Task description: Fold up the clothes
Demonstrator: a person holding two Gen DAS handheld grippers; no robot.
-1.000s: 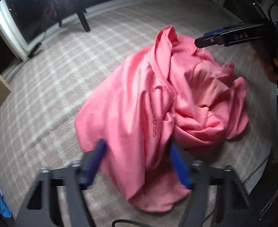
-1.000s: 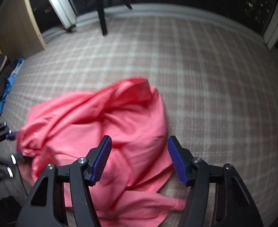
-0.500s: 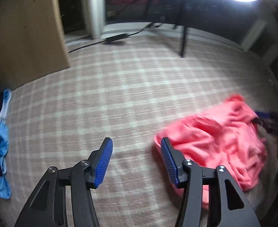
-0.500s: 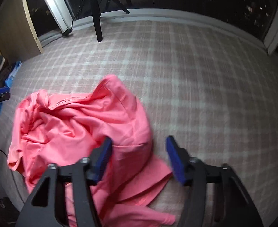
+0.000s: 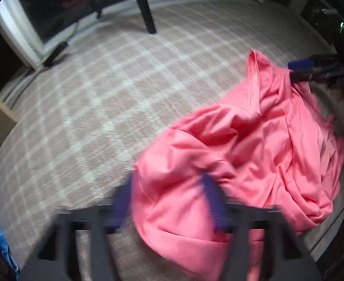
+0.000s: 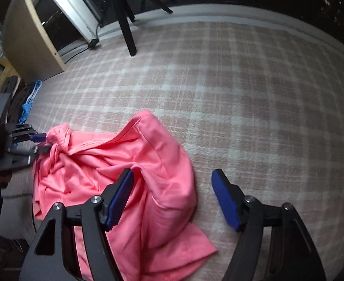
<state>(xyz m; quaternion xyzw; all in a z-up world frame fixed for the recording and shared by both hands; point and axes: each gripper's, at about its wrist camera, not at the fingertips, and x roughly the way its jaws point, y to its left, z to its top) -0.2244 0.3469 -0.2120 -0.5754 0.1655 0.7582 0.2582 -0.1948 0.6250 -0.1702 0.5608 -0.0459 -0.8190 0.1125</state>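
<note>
A crumpled pink shirt (image 5: 253, 145) lies in a heap on the plaid blanket (image 5: 101, 107). It also shows in the right wrist view (image 6: 129, 173). My left gripper (image 5: 169, 201) is open, blurred with motion, its fingers on either side of the shirt's near bunched edge. From the right wrist view the left gripper (image 6: 39, 144) sits at the shirt's knotted left end. My right gripper (image 6: 172, 196) is open and empty, its left finger over the shirt, its right finger over bare blanket. It shows at the shirt's far edge in the left wrist view (image 5: 300, 70).
A black stand leg (image 6: 127, 35) rests on the blanket's far side. A wooden panel (image 6: 31, 39) and a blue cloth (image 6: 29, 103) lie at the left. The bed's edge (image 5: 331, 234) runs close past the shirt.
The left gripper has swung back from the bare blanket to the shirt and now straddles its near edge. The right gripper has hardly moved; the shirt heap has shifted slightly.
</note>
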